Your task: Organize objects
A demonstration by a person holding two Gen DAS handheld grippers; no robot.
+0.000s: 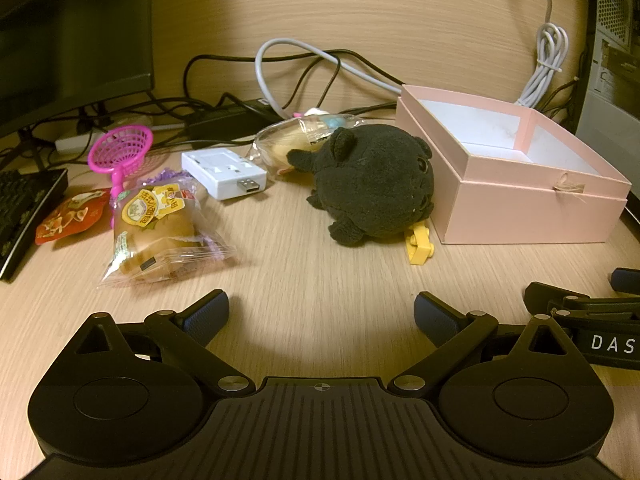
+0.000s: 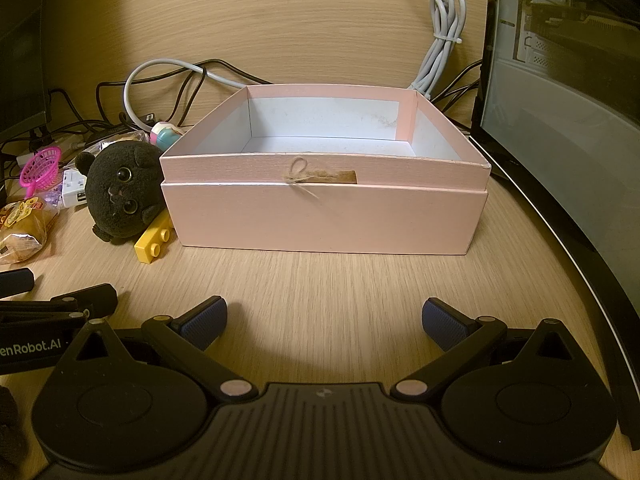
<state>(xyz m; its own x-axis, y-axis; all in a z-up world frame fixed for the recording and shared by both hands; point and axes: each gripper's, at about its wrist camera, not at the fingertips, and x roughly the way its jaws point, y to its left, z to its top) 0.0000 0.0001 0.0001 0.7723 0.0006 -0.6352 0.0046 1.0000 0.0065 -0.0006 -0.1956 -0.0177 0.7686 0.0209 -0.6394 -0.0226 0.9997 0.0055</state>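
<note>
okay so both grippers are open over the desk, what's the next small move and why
Probably ease the left gripper forward toward the black plush cat. Its jaws are open and empty, the plush sits nearest ahead, and the pink box beside it looks empty.

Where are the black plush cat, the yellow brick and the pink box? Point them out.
black plush cat (image 1: 374, 184), left wrist view, on its back.
yellow brick (image 2: 154, 238), right wrist view, studded top.
pink box (image 2: 324, 220), right wrist view, front wall.

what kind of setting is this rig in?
Likely an office or home computer desk: a monitor and keyboard at the left, a PC tower at the right, tangled cables along the wood-grain back panel.
</note>
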